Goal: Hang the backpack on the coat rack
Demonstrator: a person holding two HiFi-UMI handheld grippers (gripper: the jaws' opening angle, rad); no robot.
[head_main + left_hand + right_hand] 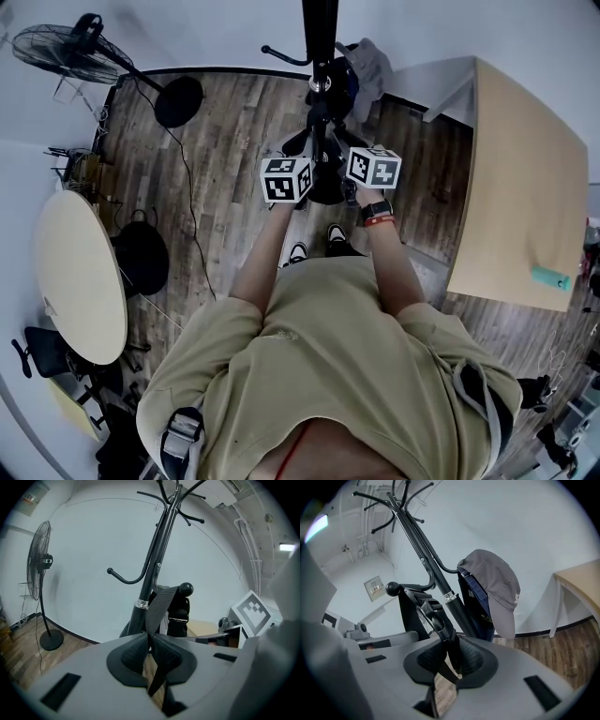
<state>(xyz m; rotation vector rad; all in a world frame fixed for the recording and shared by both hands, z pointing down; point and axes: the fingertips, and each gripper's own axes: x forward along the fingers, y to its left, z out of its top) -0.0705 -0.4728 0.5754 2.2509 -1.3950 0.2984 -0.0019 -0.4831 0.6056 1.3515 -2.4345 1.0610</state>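
The black coat rack (154, 569) stands right in front of me, and its pole (320, 37) rises between both grippers. My left gripper (150, 648) is shut on a black webbing strap (161, 603) of the backpack. The strap runs up toward a ball-tipped hook (186, 589). My right gripper (452, 656) is shut on another backpack strap with a buckle (433, 616). The black backpack (410, 613) sits just under that ball-tipped hook (392, 589); I cannot tell whether it hangs from it. In the head view both marker cubes (286, 180) (373, 167) flank the rack's base.
A grey cap (499, 585) and a dark blue bag (477, 604) hang on another hook to the right. A standing fan (40, 564) is at the left by the wall. A round table (80, 277) is at my left and a rectangular wooden table (525, 187) at my right.
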